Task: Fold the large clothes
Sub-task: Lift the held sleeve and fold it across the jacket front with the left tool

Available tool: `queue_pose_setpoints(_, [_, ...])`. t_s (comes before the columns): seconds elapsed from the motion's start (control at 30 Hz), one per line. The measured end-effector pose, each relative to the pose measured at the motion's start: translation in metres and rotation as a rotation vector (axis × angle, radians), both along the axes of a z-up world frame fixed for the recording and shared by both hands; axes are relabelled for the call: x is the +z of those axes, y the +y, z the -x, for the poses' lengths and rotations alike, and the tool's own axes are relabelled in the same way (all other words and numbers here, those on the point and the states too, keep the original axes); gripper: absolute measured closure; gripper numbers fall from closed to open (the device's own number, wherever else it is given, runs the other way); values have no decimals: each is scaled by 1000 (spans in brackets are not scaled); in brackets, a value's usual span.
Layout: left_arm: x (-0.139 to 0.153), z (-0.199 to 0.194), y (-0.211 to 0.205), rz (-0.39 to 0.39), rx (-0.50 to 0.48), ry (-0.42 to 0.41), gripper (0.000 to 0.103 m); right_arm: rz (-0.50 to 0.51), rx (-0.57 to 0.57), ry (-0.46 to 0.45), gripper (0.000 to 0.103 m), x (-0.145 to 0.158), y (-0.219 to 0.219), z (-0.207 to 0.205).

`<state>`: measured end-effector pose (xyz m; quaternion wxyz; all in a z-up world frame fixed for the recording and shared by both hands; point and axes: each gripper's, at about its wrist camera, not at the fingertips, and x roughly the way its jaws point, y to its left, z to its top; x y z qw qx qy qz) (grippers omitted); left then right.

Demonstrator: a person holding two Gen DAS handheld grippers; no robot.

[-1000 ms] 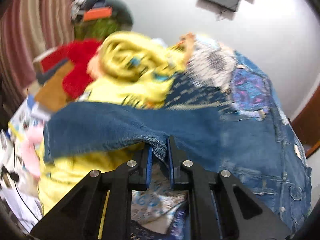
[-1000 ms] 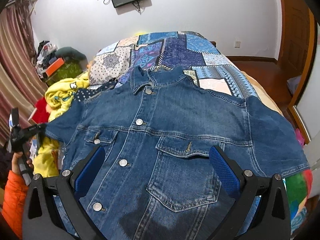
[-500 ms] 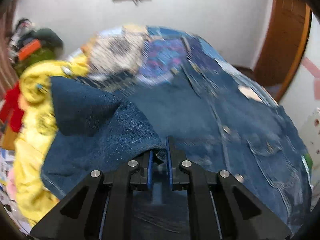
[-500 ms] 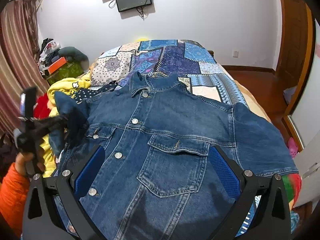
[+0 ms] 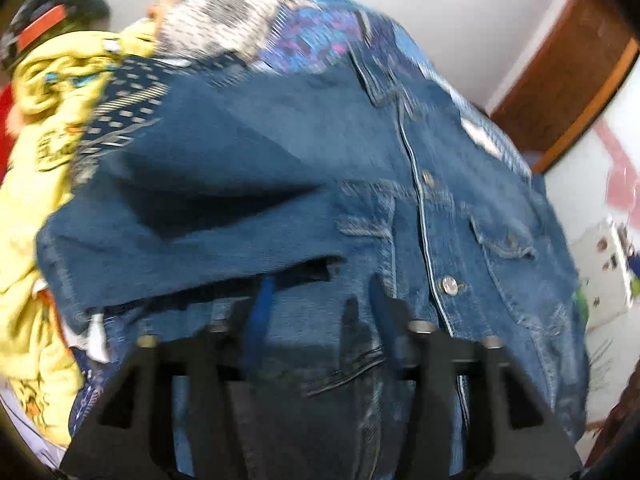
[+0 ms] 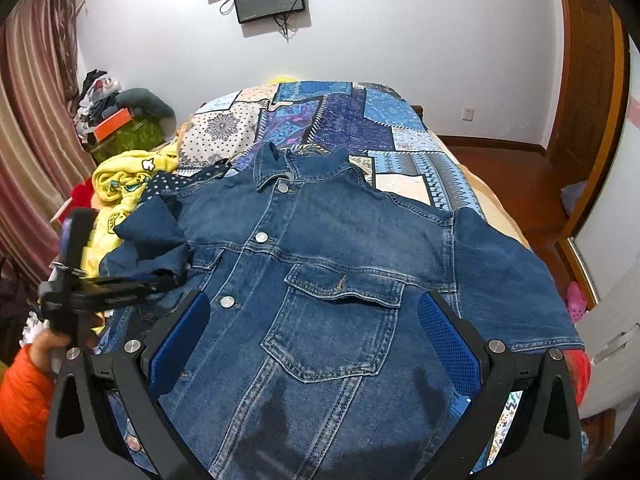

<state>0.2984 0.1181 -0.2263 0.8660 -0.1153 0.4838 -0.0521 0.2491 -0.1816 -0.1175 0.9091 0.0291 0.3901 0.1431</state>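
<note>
A blue denim jacket (image 6: 332, 264) lies front up on the bed, collar at the far end. Its left sleeve (image 6: 154, 236) is folded in over the chest. In the left wrist view the jacket (image 5: 460, 208) fills the frame and the folded sleeve (image 5: 192, 216) lies just ahead of my left gripper (image 5: 320, 292), whose jaws stand apart and hold nothing. The left gripper also shows in the right wrist view (image 6: 164, 280), beside the sleeve. My right gripper (image 6: 312, 336) is wide open above the jacket's lower front, empty.
The bed has a blue patchwork cover (image 6: 348, 120). A yellow garment (image 6: 124, 184) and red cloth (image 6: 80, 194) are piled at the bed's left side. A wooden door (image 6: 584, 92) stands at the right, a curtain (image 6: 32, 120) at the left.
My left gripper carried the sleeve rightward over the jacket's chest, then opened and let it go. The right gripper stayed open and drew back slightly.
</note>
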Motion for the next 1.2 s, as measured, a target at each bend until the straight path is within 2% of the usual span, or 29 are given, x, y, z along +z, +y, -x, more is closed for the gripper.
queue_pose_setpoints(0.07, [10,10,17,29,47,-33,35,3,2,0,0,0,2,0])
queue_pose_setpoints(0.17, [16,24,59,123,163,-63,26,18,8,4,0,-2,8,0])
queue_pose_setpoints(0.3, [-2,33,106,251,295,-37,26,32,24,10,0,-5,15,-1])
queue_pose_setpoints(0.37, [-21,38,131,352,366,-9,26,40,31,13,0,-6,19,-2])
queue_pose_setpoints(0.5, [-56,40,158,499,455,34,26,71,42,13,0,-8,26,-4])
queue_pose_setpoints(0.63, [-81,33,171,599,500,54,26,88,41,25,0,-12,30,-7])
queue_pose_setpoints(0.7, [-88,26,175,620,517,50,26,95,40,31,0,-14,31,-9])
queue_pose_setpoints(0.77, [-94,16,179,640,527,46,33,104,38,36,0,-15,31,-10])
queue_pose_setpoints(0.83, [-99,8,181,618,540,50,44,110,34,39,0,-16,30,-11])
queue_pose_setpoints(0.9, [-101,-1,181,545,560,59,64,111,30,41,0,-17,29,-12])
queue_pose_setpoints(0.93, [-100,-5,181,489,570,67,83,110,28,42,0,-17,27,-12])
queue_pose_setpoints(0.97, [-97,-9,178,445,570,74,92,109,27,42,0,-17,27,-12])
queue_pose_setpoints(1.03, [-87,-8,175,401,569,50,97,108,22,42,0,-16,23,-12])
queue_pose_setpoints(1.13, [-53,-7,158,234,539,-16,99,100,11,39,0,-15,18,-12])
queue_pose_setpoints(1.2, [-25,-8,147,156,518,-78,99,84,2,39,0,-14,13,-12])
